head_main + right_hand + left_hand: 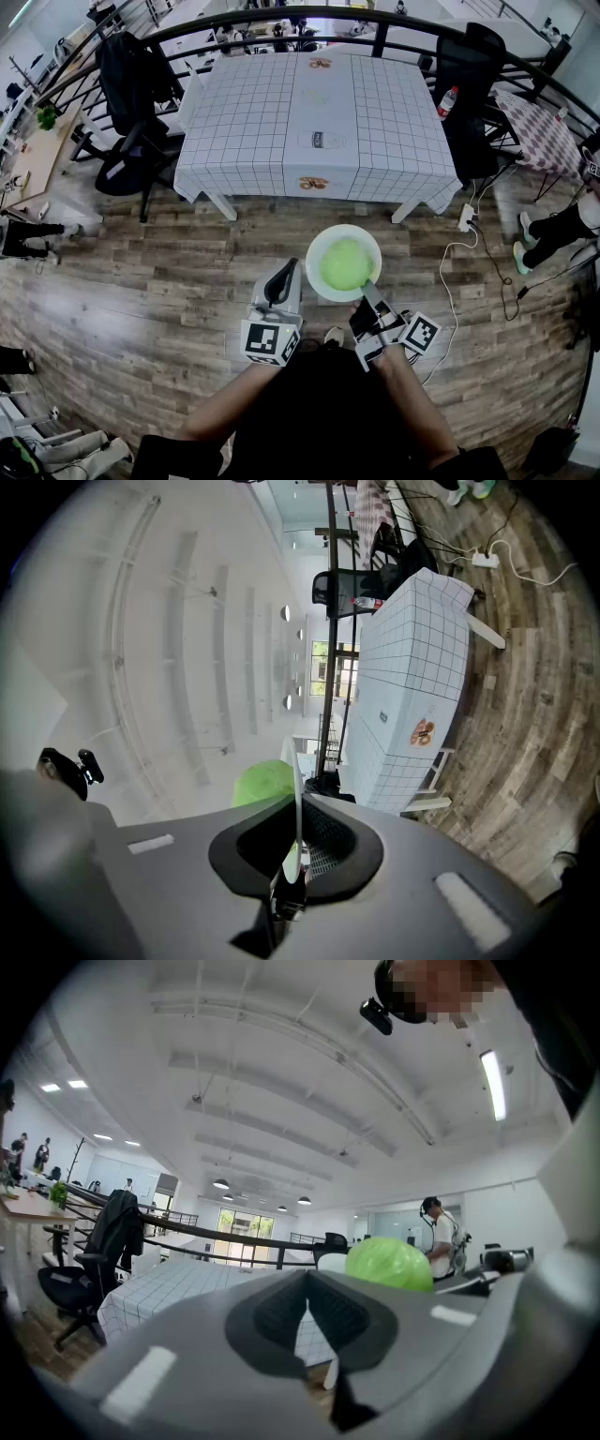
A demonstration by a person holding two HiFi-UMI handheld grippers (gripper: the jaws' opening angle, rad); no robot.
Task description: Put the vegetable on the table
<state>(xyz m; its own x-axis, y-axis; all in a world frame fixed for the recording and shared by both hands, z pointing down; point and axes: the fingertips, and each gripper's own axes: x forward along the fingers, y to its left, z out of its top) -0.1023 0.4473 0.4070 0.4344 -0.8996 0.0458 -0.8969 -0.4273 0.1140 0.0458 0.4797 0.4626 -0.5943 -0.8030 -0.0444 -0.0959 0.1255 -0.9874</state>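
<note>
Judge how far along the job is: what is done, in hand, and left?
Done: the green vegetable sits on a white plate, picked up. In hand: the right tool clamps the plate's near rim, holding it over the wooden floor, short of the table. The left tool is shut, empty. Left: carry it to the checked table and set it down.
</note>
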